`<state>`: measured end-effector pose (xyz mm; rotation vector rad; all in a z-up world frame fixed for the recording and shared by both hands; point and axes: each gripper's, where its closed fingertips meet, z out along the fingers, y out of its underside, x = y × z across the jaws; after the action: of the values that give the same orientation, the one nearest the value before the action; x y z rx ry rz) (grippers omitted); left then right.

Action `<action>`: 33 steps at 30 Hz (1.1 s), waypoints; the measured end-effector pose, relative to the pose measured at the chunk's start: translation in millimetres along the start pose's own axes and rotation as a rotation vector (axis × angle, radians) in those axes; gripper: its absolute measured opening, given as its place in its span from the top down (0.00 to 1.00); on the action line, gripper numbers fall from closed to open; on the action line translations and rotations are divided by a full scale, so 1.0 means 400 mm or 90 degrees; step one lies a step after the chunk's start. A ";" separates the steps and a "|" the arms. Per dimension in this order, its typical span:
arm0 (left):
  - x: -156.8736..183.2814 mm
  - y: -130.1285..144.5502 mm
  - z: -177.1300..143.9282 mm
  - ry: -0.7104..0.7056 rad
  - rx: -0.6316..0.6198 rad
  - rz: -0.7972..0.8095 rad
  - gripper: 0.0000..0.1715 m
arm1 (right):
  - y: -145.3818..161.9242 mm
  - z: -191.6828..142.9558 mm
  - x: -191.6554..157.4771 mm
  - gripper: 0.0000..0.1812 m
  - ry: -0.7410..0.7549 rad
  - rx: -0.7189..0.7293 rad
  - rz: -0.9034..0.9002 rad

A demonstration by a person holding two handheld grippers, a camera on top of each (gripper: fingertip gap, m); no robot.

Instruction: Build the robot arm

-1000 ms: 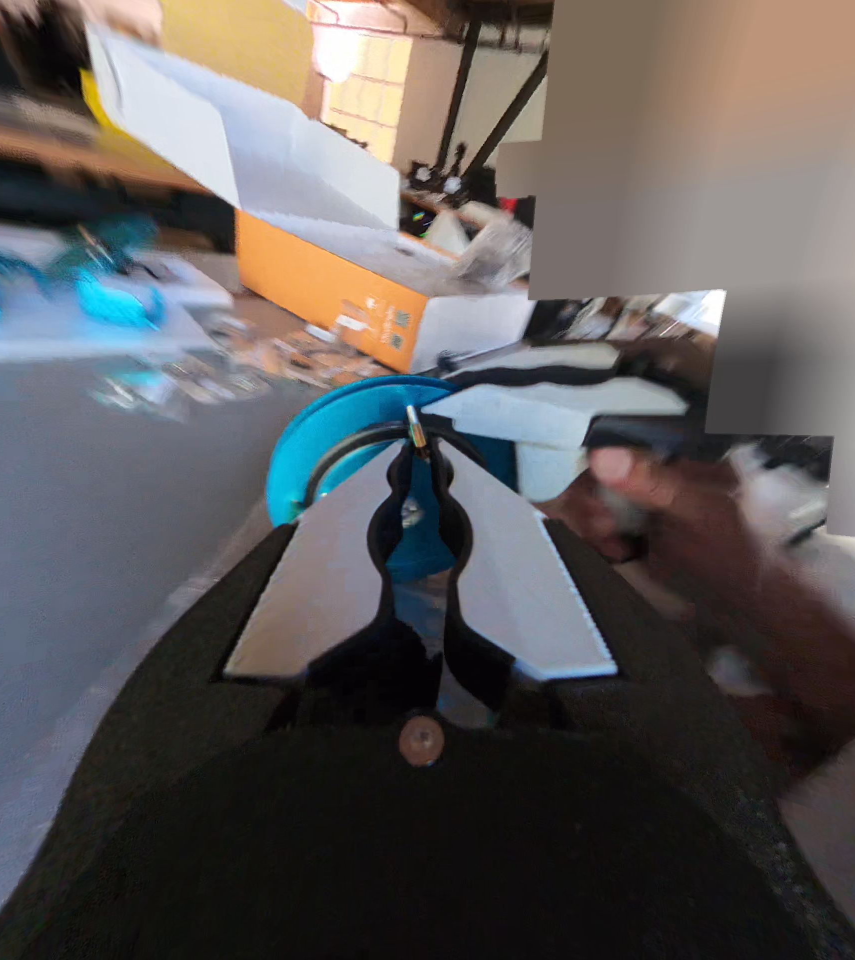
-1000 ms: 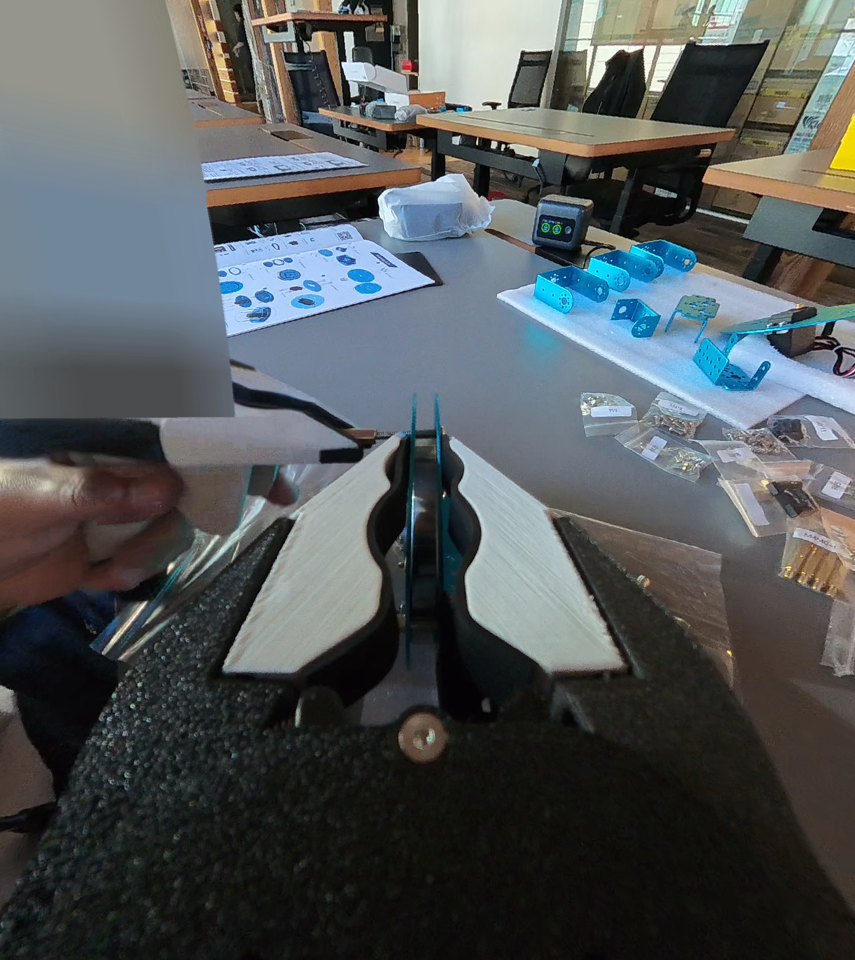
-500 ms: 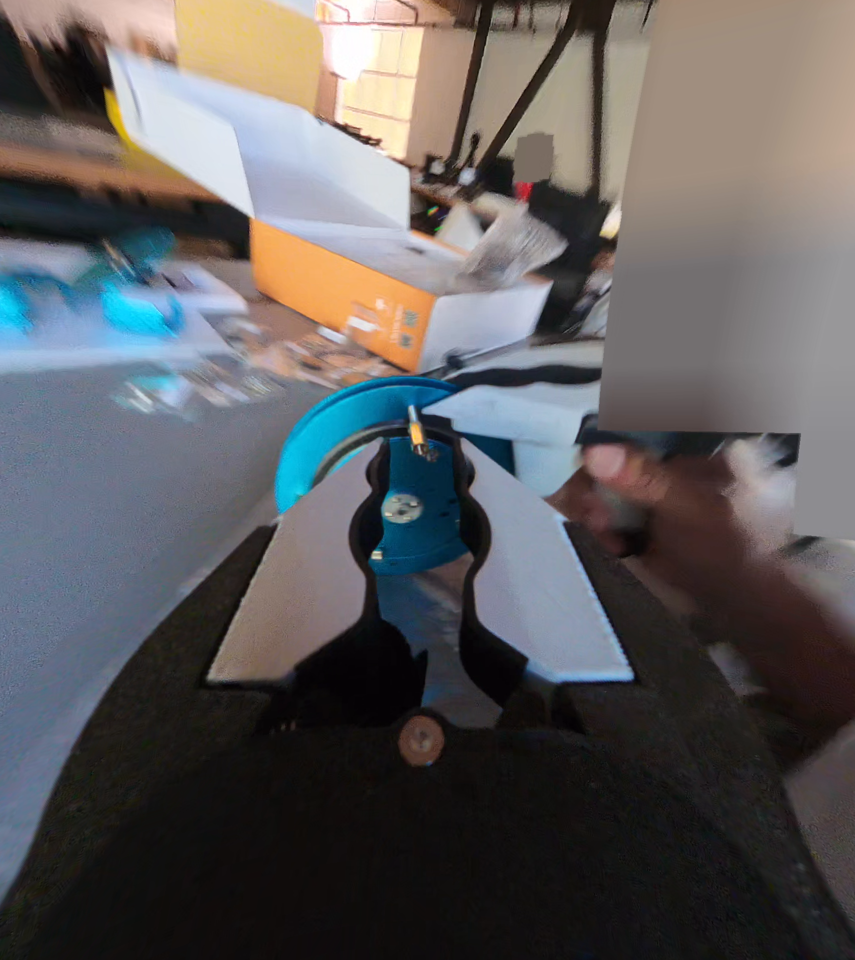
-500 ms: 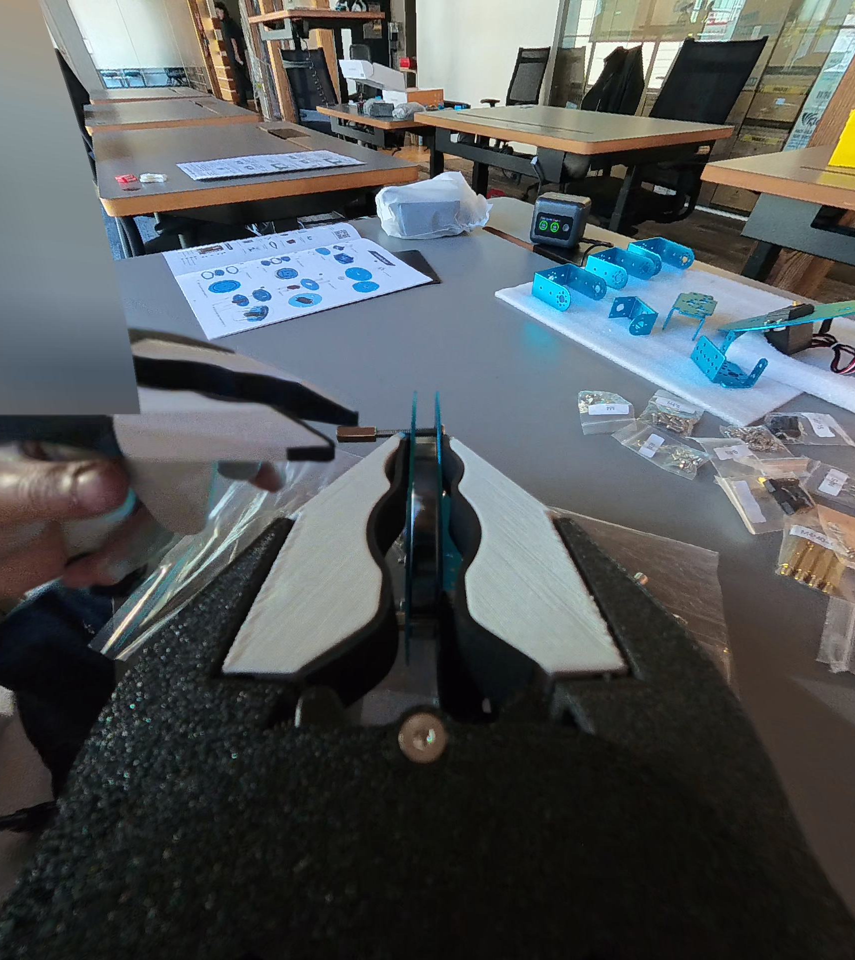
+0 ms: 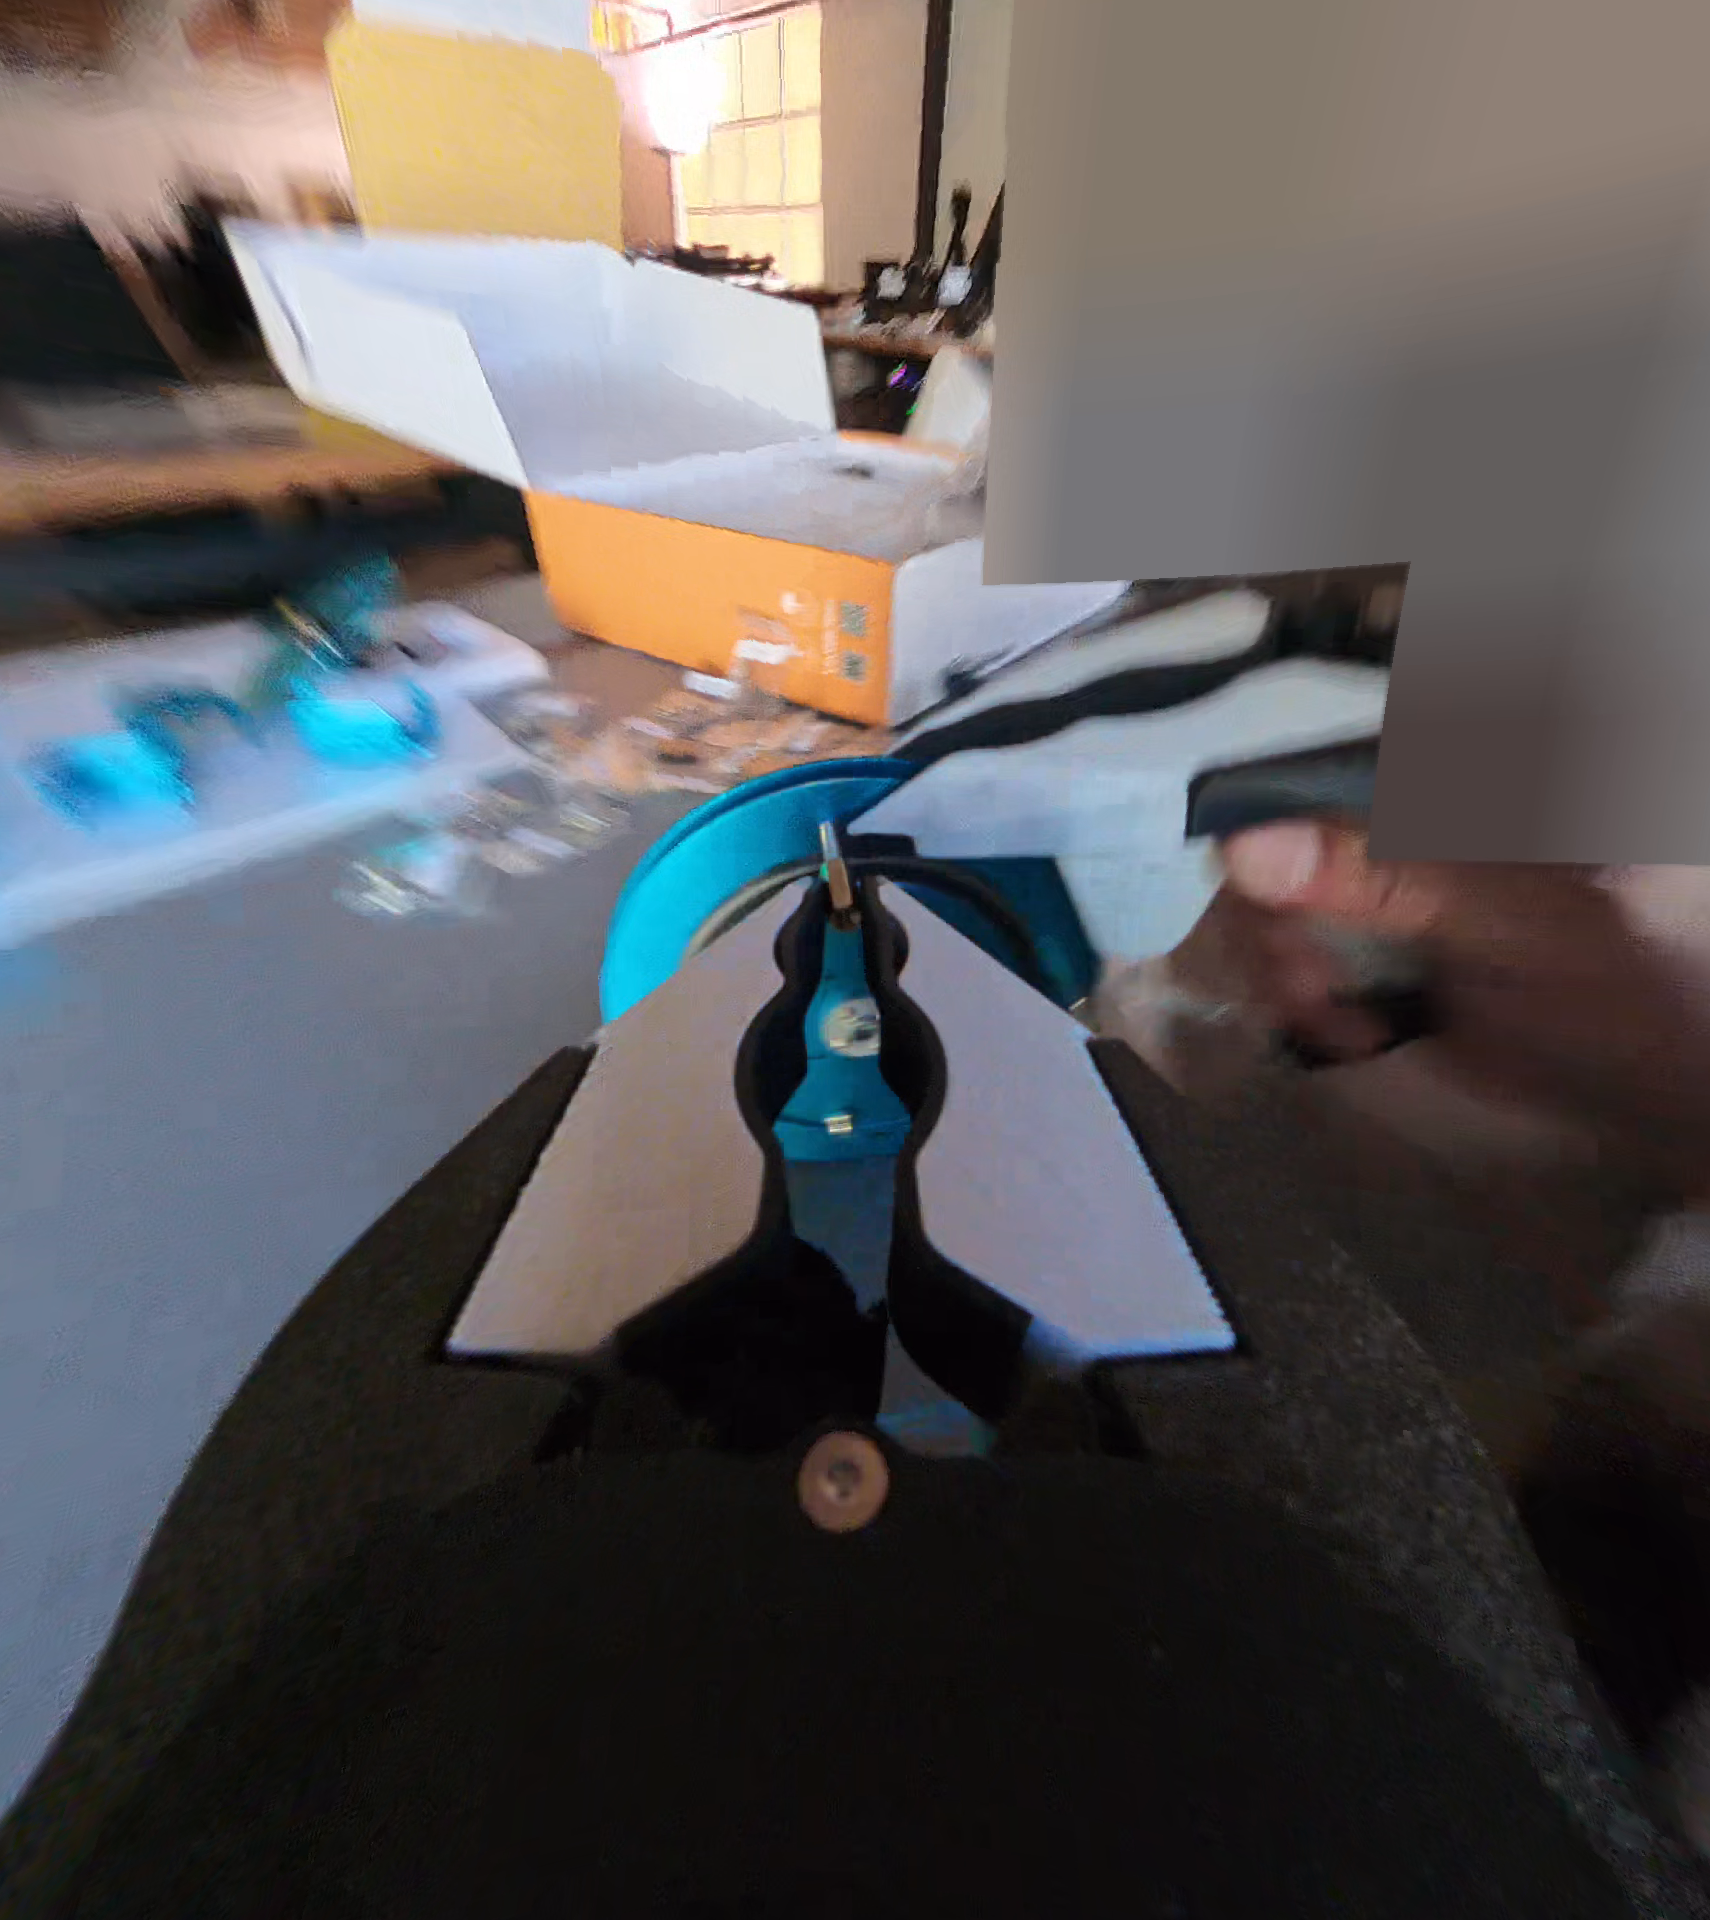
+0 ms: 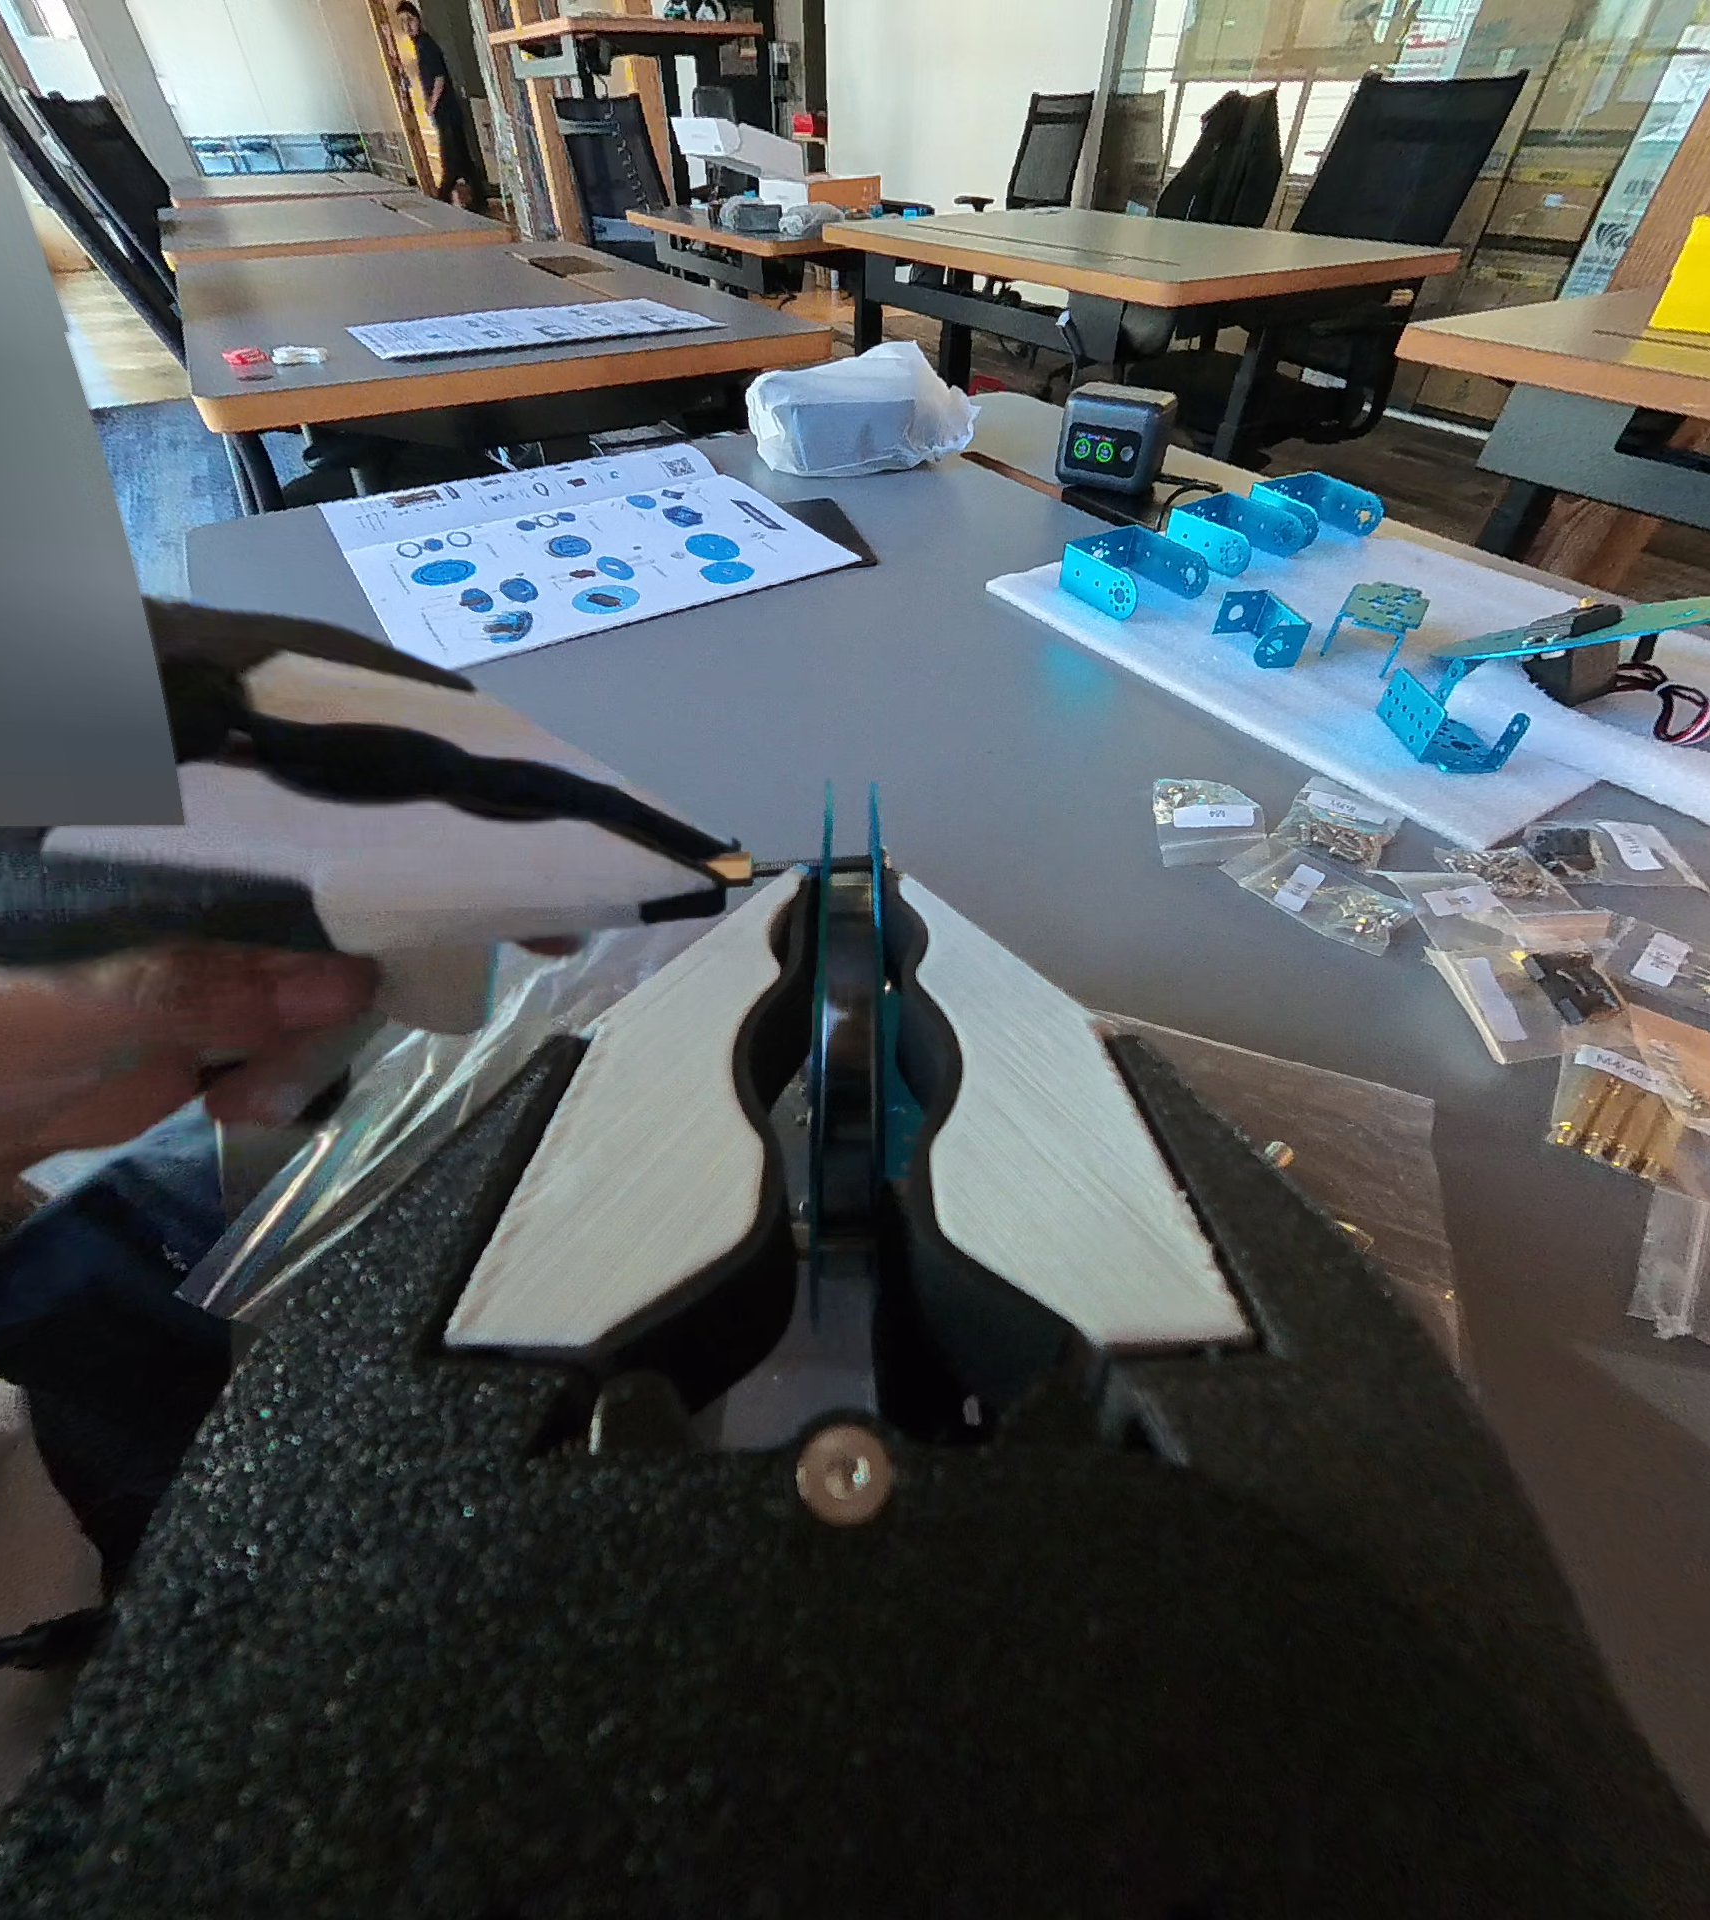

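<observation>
My right gripper (image 6: 846,873) is shut on a blue wheel (image 6: 843,1039), two blue discs with a black tyre between them, held edge-on above the grey table (image 6: 934,717). My left gripper (image 5: 838,906) is shut on a small brass standoff (image 5: 833,868) at its tips. The standoff points at the wheel's flat side (image 5: 726,883), close to it or touching. In the right wrist view the left gripper (image 6: 711,883) comes in from the left with the standoff (image 6: 735,862) at the wheel's left disc. A hand (image 6: 103,1049) holds it.
A white foam sheet (image 6: 1277,717) with blue metal brackets (image 6: 1131,566) lies at the right. Small bags of hardware (image 6: 1339,894) lie in front of it. An instruction sheet (image 6: 581,561), a wrapped white bundle (image 6: 851,416), a black device (image 6: 1105,447) and an open orange box (image 5: 726,613) stand farther off. My two grippers' fingertips are within a few centimetres of each other.
The left gripper's jaws stood wider half a second ago and have closed in again on the standoff. Its tip has moved slightly toward the wheel. The right gripper holds still.
</observation>
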<state>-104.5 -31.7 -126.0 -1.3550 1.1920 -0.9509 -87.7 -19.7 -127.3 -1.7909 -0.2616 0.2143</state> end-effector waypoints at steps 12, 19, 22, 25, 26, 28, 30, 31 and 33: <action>-0.004 0.017 -0.003 0.007 -0.030 0.075 0.82 | 0.002 -0.003 0.004 0.95 0.001 -0.003 0.001; -0.002 -0.003 -0.001 0.088 0.015 -0.134 0.96 | -0.001 0.001 -0.003 0.94 0.003 -0.001 -0.015; -0.011 0.000 0.002 0.055 -0.012 -0.014 0.97 | 0.001 0.002 0.000 0.93 0.014 0.000 -0.026; -0.024 -0.002 0.006 0.052 -0.034 0.051 0.97 | 0.024 0.015 0.013 0.86 0.049 -0.041 -0.069; -0.026 -0.001 0.007 0.059 -0.041 0.062 0.97 | 0.022 0.018 0.017 0.83 0.059 -0.041 -0.078; -0.021 -0.002 0.007 0.087 -0.048 0.069 0.97 | 0.012 0.023 0.019 0.80 0.057 -0.045 -0.083; -0.012 -0.003 0.009 0.112 -0.054 0.068 0.97 | 0.017 0.031 0.020 0.77 0.040 -0.083 -0.083; -0.008 -0.003 0.010 0.121 -0.057 0.074 0.97 | 0.023 0.035 0.012 0.80 0.017 -0.105 -0.073; -0.005 -0.003 0.013 0.129 -0.062 0.086 0.97 | 0.031 0.037 0.011 0.89 0.007 -0.137 -0.053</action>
<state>-99.6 -28.7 -125.4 -1.2587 1.4806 -0.9601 -87.1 -7.5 -142.7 -1.9885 -0.3609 0.1205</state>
